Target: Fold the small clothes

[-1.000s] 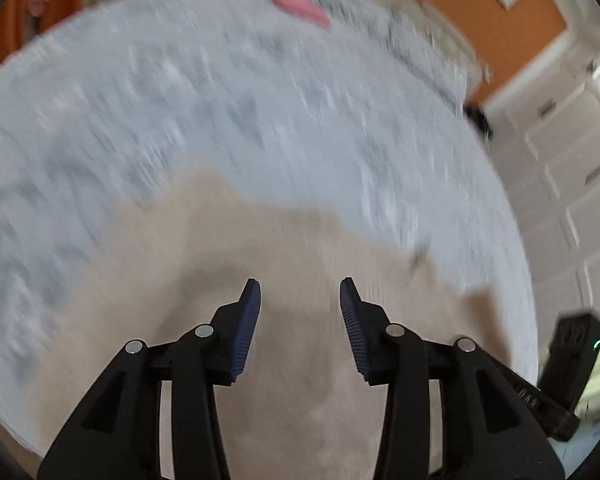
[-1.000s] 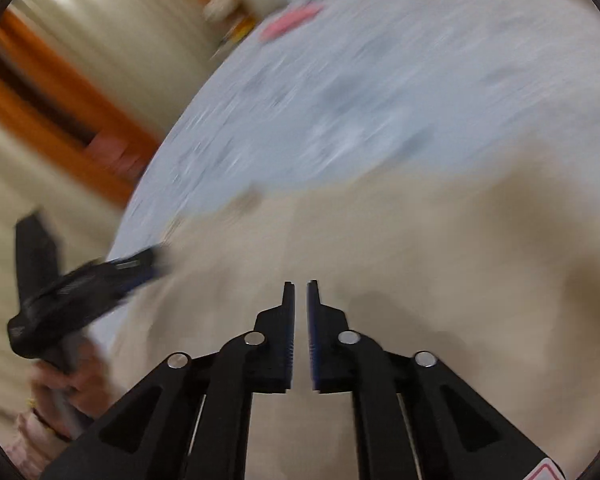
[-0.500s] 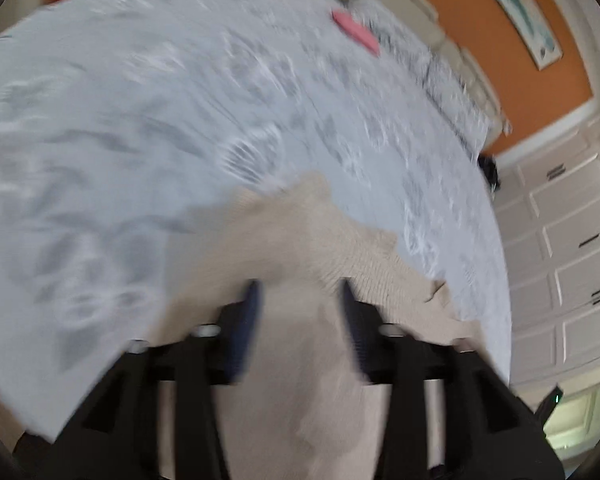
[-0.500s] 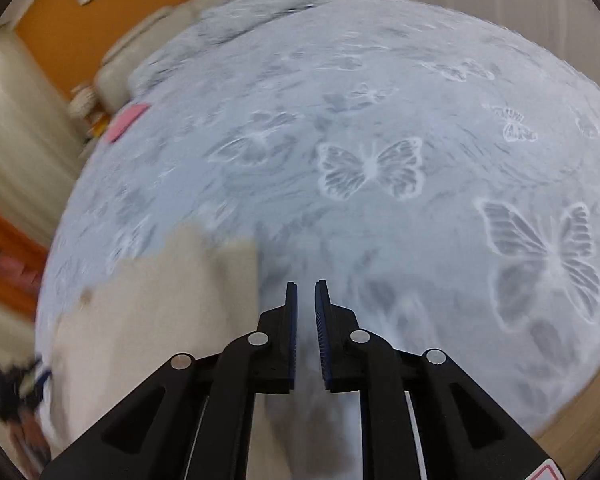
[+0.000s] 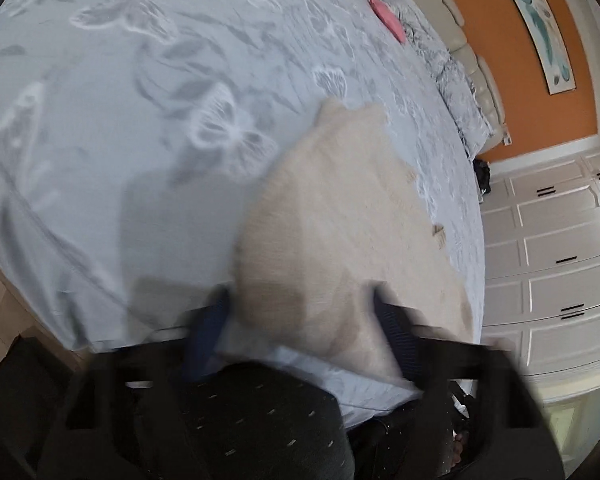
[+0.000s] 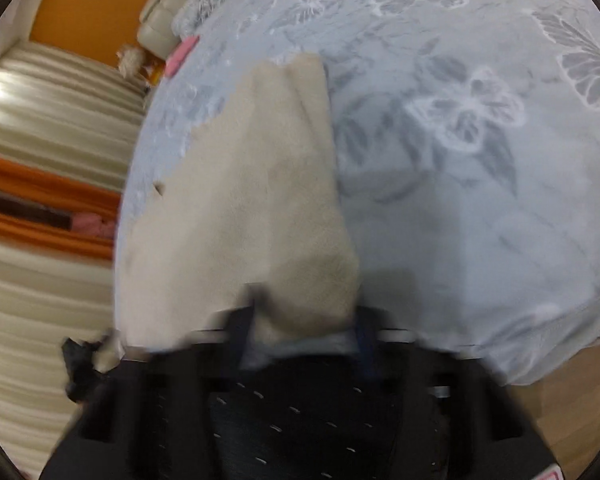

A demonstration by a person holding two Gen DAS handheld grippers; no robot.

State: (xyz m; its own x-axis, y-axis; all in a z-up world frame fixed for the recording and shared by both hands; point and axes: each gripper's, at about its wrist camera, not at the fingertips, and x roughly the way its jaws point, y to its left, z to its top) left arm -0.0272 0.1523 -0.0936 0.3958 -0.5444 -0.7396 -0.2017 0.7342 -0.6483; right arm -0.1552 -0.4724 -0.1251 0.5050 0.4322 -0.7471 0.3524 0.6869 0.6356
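Observation:
A beige knit garment lies folded on the light blue butterfly bedspread, near the bed's front edge. It also shows in the right wrist view. My left gripper is open, blurred by motion, with its near end between the fingers; contact cannot be told. My right gripper is open and blurred too, its fingers either side of the garment's near corner. Dark dotted fabric lies below both grippers.
A pink item lies far up the bed near grey pillows. White cupboard doors stand to the right in the left wrist view. Cream and orange curtains hang to the left in the right wrist view. The other gripper shows at lower left.
Both grippers have pulled back toward the bed's front edge. My right gripper has gone from shut to open. The garment now lies as a narrower folded shape.

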